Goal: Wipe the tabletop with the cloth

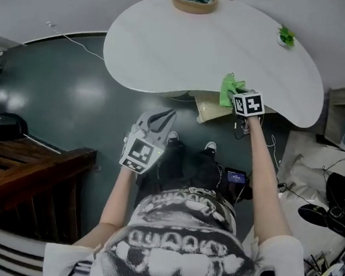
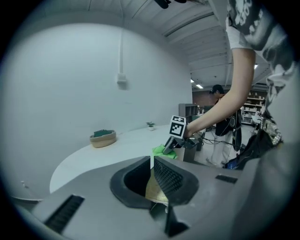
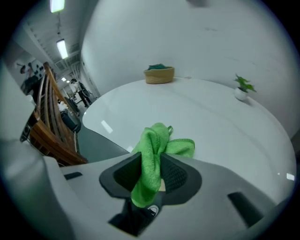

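The right gripper [image 3: 151,169] clamps the green cloth [image 3: 154,143], which bunches up just ahead of its jaws over the near edge of the table [image 3: 215,122], while the left gripper [image 2: 152,163], short of the table off to its left, has its jaws together on nothing.

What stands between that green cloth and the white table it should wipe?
Nothing visible. The green microfibre cloth is clamped in the jaws of the right gripper at the bare near edge of the white rounded tabletop. The woven basket and small potted plant stand at the far rim.
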### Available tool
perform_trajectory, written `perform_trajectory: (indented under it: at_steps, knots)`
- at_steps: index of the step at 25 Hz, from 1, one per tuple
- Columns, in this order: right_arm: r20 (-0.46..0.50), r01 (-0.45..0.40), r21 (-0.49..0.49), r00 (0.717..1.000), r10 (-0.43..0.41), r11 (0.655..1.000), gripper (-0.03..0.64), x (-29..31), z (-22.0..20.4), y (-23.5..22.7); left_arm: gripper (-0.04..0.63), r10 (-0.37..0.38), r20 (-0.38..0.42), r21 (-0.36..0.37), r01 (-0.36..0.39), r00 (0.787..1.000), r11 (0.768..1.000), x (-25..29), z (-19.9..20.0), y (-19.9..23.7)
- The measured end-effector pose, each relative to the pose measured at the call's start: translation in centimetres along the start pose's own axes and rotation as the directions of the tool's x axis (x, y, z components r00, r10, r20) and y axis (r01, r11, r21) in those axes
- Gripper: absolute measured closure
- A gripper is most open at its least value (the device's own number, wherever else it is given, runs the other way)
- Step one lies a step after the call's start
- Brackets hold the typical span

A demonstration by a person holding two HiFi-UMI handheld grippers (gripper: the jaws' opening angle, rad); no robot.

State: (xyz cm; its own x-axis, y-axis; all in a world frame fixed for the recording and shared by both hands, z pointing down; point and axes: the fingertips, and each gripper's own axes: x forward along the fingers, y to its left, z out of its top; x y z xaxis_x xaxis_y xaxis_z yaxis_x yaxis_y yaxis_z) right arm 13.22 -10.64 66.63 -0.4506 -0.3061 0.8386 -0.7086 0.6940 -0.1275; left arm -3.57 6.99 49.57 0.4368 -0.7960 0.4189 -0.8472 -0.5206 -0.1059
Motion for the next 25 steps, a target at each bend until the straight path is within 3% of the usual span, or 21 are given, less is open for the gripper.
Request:
perform_trajectory:
  at_steps: [8,12,18,25]
  knots:
    - [-0.029,0.132,0.136,0.991,-0.129,0.982,0.495,-7.9,-10.0,-16.8,0.572,-0.065,0.009,0.016,0.065,0.998,0.998,8.8,5.3,-9.5]
    - [-0.025,0.162,0.192,0.987,-0.16,0.968,0.495,-11.4,-14.5,-22.2,0.572,-0.082,0.02,0.014,0.081,0.996,0.997,11.5,7.5,-14.2]
    - [0.02,0.156,0.239,0.986,-0.166,0.958,0.495,-14.3,-17.6,-25.6,0.572,-0.1,-0.002,0.053,0.1,0.995,0.994,13.1,9.1,-18.2]
    - [0.112,0.096,0.261,0.985,-0.129,0.961,0.495,-15.4,-17.5,-23.6,0.572,-0.084,-0.021,0.075,0.085,0.996,0.994,12.1,9.6,-18.5]
